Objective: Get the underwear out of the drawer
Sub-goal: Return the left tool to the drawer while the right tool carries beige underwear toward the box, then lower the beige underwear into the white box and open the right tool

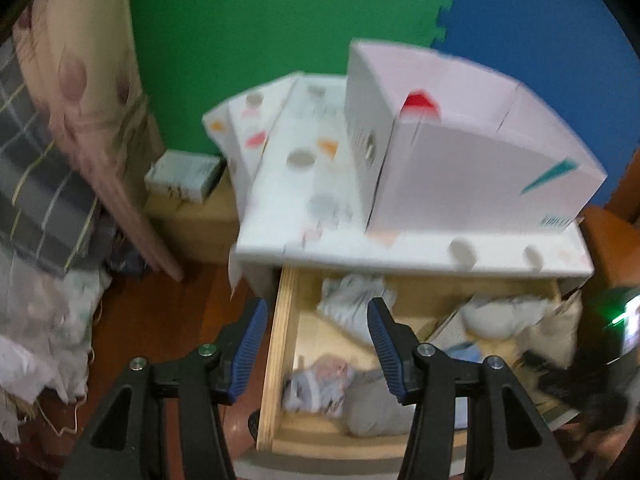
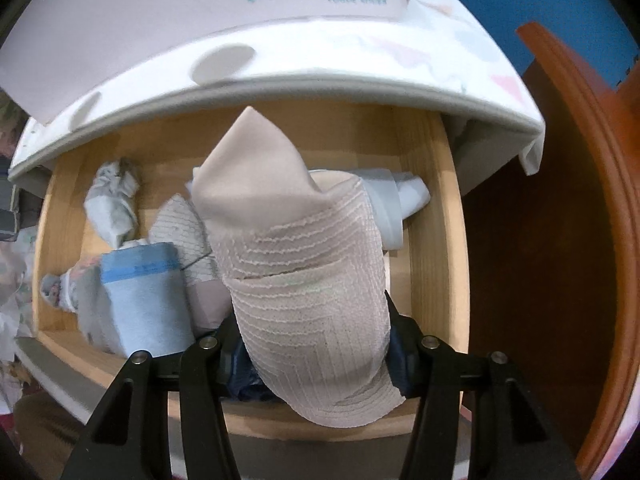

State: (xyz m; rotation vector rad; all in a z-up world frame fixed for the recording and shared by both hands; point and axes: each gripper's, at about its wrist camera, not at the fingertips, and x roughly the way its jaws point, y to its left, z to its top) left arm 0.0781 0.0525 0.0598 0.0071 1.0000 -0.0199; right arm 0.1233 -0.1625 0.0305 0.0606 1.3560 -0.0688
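- Already, a beige ribbed underwear piece (image 2: 304,272) is pinched by the right gripper (image 2: 316,356) and held above the open wooden drawer (image 2: 432,240).
- Nothing is held by the left gripper (image 1: 318,344); its jaws are spread above the drawer's left edge.
- Several folded garments (image 1: 360,396) are left inside.
- By judgement, the lift is under way; carrying clear is left.

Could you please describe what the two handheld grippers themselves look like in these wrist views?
Both look alike. The left gripper has black plastic arms with triangular cut-outs, round silver screw heads at the pivots, and two slim jaws faced with ribbed blue pads. The right gripper shows the same black arms and silver screws; its blue pads are mostly hidden. No cables, markings or sleeves are visible.
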